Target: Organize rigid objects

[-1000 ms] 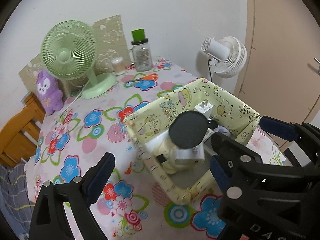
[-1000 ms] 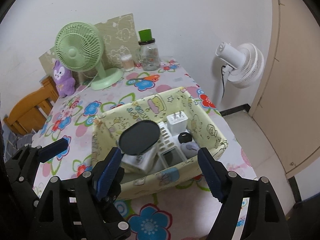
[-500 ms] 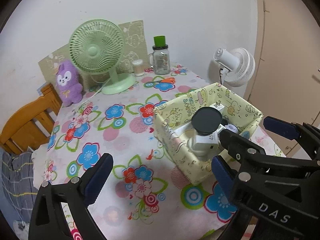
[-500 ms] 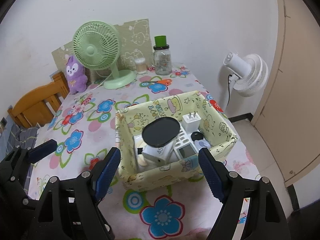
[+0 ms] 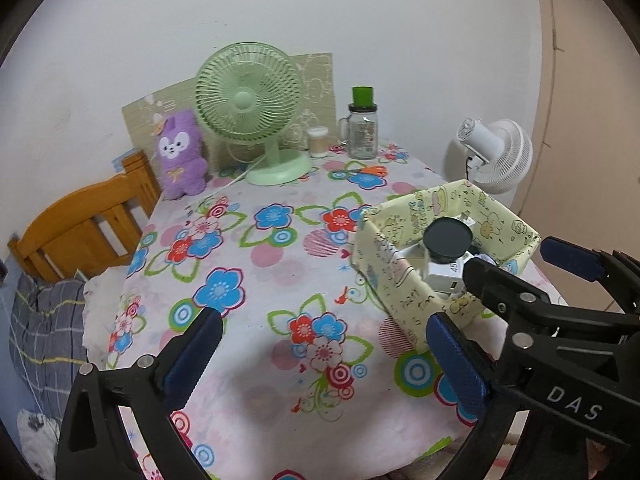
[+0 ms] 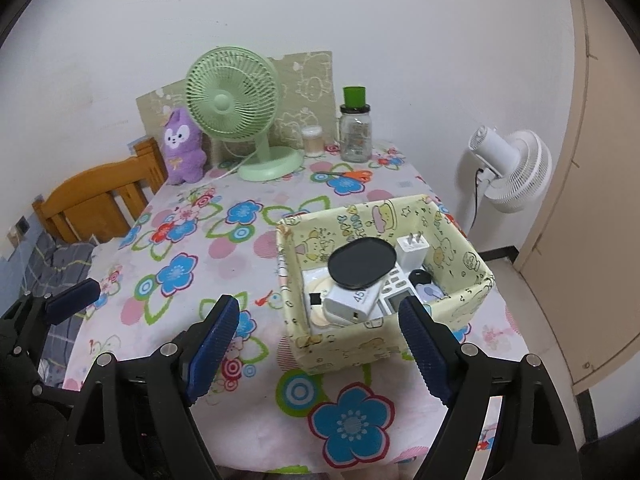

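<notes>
Your yellow cartoon-print box (image 6: 384, 344) sits near the table's front right edge, crammed with a black oval disc (image 6: 362, 263) perched atop a white power bank (image 6: 352, 300), beside a white plug adapter (image 6: 413, 249) and a remote. That stack could slide if you bump the box. Both your left gripper (image 5: 324, 364), whose jaws have just been opening, and your right gripper (image 6: 320, 344) stand apart and empty, just in front of the box.
</notes>
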Demonstrator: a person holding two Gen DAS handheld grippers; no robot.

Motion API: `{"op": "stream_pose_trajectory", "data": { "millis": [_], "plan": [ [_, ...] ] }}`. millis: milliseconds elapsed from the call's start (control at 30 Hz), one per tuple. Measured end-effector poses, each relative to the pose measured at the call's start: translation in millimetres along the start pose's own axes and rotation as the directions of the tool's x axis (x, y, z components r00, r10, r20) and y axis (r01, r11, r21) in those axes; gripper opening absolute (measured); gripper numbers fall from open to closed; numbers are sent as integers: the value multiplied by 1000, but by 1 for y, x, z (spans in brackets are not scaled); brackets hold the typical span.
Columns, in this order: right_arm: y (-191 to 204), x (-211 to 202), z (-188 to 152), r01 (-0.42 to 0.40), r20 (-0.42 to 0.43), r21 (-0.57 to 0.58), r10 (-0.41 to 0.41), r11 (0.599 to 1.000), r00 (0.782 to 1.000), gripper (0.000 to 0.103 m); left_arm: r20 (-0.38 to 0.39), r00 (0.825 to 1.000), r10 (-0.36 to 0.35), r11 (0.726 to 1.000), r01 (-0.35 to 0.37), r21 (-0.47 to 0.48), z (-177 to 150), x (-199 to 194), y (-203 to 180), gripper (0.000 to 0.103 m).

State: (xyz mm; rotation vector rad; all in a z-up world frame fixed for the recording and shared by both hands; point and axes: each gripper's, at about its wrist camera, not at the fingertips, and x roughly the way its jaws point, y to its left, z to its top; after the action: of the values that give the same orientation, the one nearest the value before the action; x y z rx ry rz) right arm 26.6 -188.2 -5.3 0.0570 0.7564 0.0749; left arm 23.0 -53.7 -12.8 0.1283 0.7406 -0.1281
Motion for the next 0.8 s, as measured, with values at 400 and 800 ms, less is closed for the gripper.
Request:
{"op": "stream_pose_trajectory", "data": {
  "millis": [400, 800],
  "plan": [
    [14, -14, -7, -37, 24, -27, 38, 999, 999, 89, 7, 999, 50, 996, -49, -73, -16, -19, 23, 103],
    [12, -30, -9, -41, 67, -39, 44, 998, 997, 93, 33, 996, 83, 990, -78, -118, -24, -38, 34, 103]
  ]
}}
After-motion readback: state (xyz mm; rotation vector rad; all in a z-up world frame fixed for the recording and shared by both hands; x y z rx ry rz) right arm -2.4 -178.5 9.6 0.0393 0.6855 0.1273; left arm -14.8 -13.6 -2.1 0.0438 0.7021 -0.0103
